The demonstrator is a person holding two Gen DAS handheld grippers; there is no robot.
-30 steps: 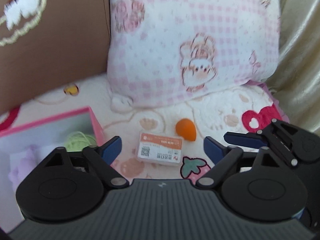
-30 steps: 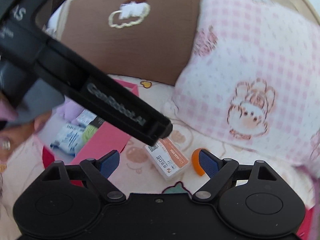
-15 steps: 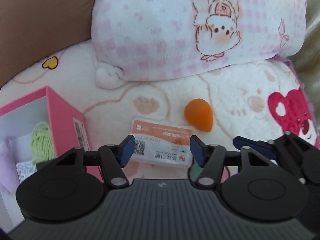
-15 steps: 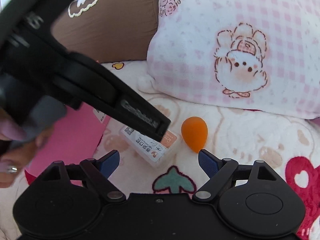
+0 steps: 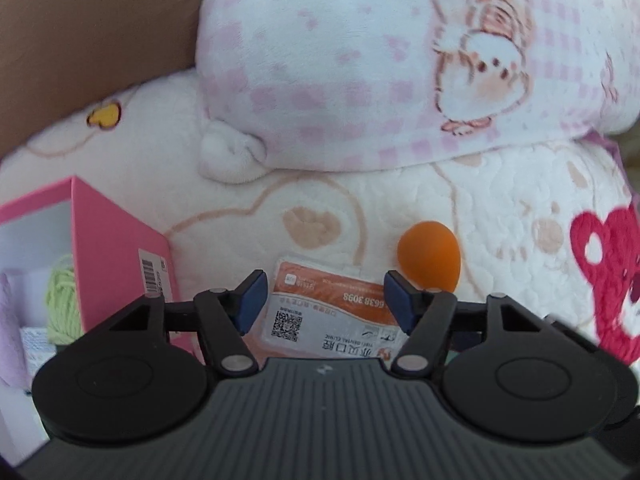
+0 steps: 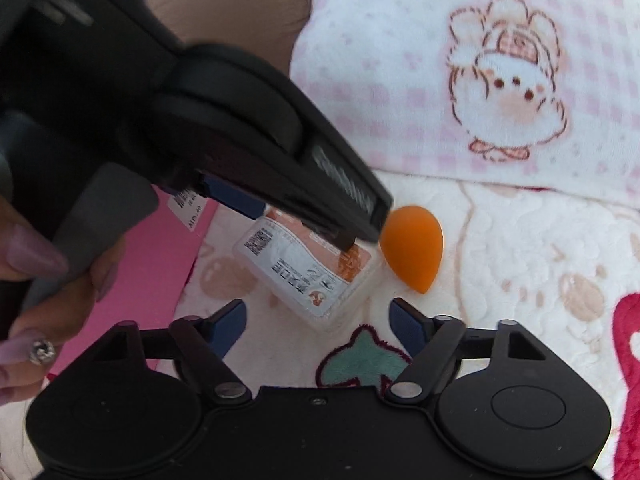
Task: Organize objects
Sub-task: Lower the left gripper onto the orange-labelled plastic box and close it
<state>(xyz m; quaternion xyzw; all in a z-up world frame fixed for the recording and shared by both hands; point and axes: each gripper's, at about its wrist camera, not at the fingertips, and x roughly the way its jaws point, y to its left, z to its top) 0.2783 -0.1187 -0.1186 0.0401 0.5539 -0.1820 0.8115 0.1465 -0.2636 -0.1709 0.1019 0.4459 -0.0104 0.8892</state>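
Blanket (image 5: 500, 208), white plush with printed hearts and paws, carries the loose things: a flat packet (image 5: 332, 312) with an orange band and a QR code, and an orange sponge (image 5: 430, 254) just beside its right end. A pink box (image 5: 116, 240) stands open at the packet's left, with green yarn (image 5: 62, 304) inside. A pink checked pillow (image 5: 380, 72) lies behind, next to a brown cushion (image 5: 88, 28).

The left hand-held gripper (image 5: 322, 300) hangs over the packet, its blue pads (image 5: 250, 300) standing apart on either side of the packet's width. Its jaws have just been opening a little, and the packet lies between them; whether the pads touch it cannot be told. In the right wrist view this tool reaches in from the upper left, held by a hand (image 6: 60, 280) with long nails and a ring.

The right hand-held gripper (image 6: 318, 324) sits lower in its view, near the packet's closest corner. Its jaws have just been closing yet stand apart with nothing between them. The sponge lies free, beyond its right pad.
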